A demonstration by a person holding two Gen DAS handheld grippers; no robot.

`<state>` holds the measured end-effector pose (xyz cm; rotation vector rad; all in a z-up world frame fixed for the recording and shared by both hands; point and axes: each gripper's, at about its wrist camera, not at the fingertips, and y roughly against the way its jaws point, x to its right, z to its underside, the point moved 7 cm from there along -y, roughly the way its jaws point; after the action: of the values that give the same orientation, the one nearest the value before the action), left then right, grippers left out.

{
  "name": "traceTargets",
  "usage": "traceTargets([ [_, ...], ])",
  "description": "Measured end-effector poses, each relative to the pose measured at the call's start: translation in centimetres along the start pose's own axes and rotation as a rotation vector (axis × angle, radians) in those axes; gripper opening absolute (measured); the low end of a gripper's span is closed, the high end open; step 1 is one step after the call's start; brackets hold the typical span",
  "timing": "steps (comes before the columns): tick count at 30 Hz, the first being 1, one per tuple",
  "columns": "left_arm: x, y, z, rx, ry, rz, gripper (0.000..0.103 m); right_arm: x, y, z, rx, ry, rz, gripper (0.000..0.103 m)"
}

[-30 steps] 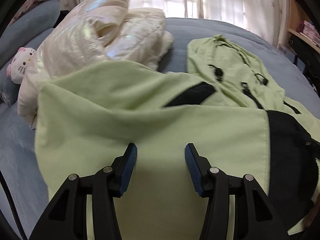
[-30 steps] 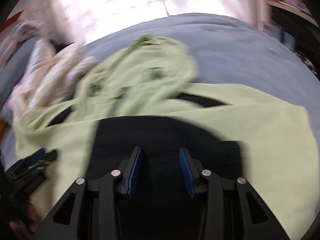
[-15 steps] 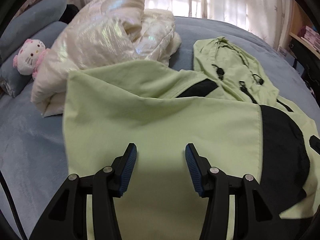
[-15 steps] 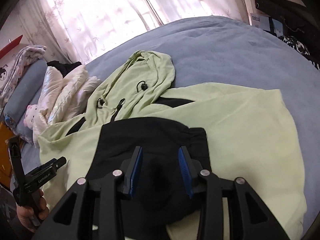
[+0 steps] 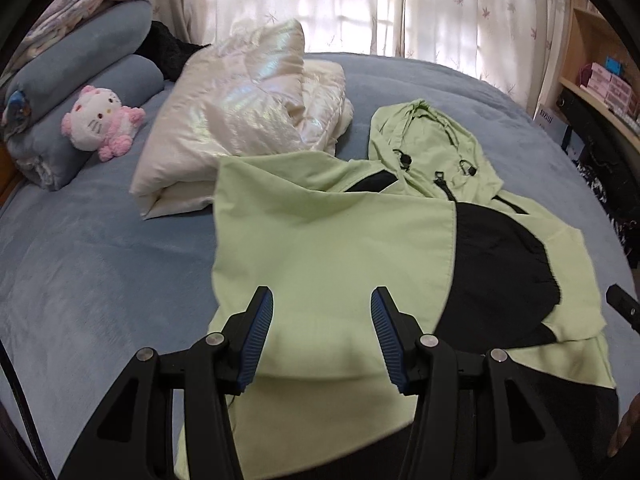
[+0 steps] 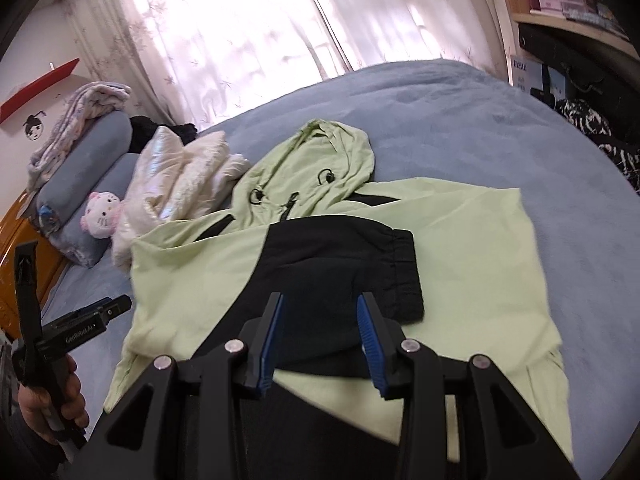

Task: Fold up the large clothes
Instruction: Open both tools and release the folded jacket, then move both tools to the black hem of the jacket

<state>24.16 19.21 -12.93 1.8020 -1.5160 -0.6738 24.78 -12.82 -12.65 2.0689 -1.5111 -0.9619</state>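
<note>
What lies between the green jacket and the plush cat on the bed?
The cream puffer jacket, bunched up. In the left wrist view it sits between the plush cat and the green jacket, whose near corner overlaps it.

Jacket [image 5: 328, 248]: matt pale-green and black woven cloth. Puffer coat [image 5: 240, 120]: glossy, pearlescent fabric. Bed cover [image 5: 80, 280]: soft, napped blue fleece.

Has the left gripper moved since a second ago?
Yes. The left gripper has pulled back and up: the plush cat and more bed now show.
</note>
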Motion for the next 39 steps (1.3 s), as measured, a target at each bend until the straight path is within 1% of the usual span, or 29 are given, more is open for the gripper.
traceTargets([
  [2,-0.2,2.0,0.4,0.018,-0.002,-0.002,0.051,-0.3,1.6,0.3,0.014,0.008,-0.001,0.039],
  [6,-0.3,4.8,1.0,0.043,-0.009,-0.007,0.058,-0.8,4.8,1.1,0.040,0.011,-0.010,0.047],
  [10,-0.4,7.5,2.1,0.069,-0.021,-0.014,0.060,-1.2,7.4,2.0,0.060,0.018,-0.015,0.049],
  [13,-0.9,9.3,3.3,0.072,-0.018,-0.012,0.063,-1.5,9.2,2.9,0.069,0.030,-0.018,0.050],
  [14,-1.2,9.8,3.7,0.072,-0.017,-0.012,0.065,-1.6,9.6,3.1,0.071,0.032,-0.018,0.054],
  [15,-1.4,10.3,4.2,0.073,-0.017,-0.013,0.066,-1.7,10.1,3.5,0.073,0.034,-0.017,0.059],
  [16,-1.7,10.8,4.7,0.072,-0.017,-0.017,0.066,-1.6,10.7,3.9,0.075,0.032,-0.018,0.061],
  [21,-3.4,12.4,7.5,0.057,-0.019,-0.031,0.068,-1.2,12.3,6.0,0.059,0.034,-0.012,0.063],
  [24,-4.7,12.9,9.5,0.026,-0.006,-0.027,0.068,-0.5,13.1,7.7,0.042,0.032,0.002,0.063],
  [27,-6.7,13.1,11.8,-0.019,0.029,-0.018,0.068,1.0,13.8,9.9,0.009,-0.001,0.016,0.063],
  [32,-10.4,12.6,16.2,-0.097,0.067,0.004,0.068,5.1,15.1,14.1,-0.065,-0.032,0.095,0.063],
  [37,-14.5,11.4,20.6,-0.208,0.116,0.065,0.068,9.7,17.1,17.3,-0.126,-0.082,0.152,0.063],
  [39,-15.9,11.3,21.9,-0.223,0.143,0.079,0.068,11.4,17.9,18.3,-0.142,-0.104,0.171,0.063],
])
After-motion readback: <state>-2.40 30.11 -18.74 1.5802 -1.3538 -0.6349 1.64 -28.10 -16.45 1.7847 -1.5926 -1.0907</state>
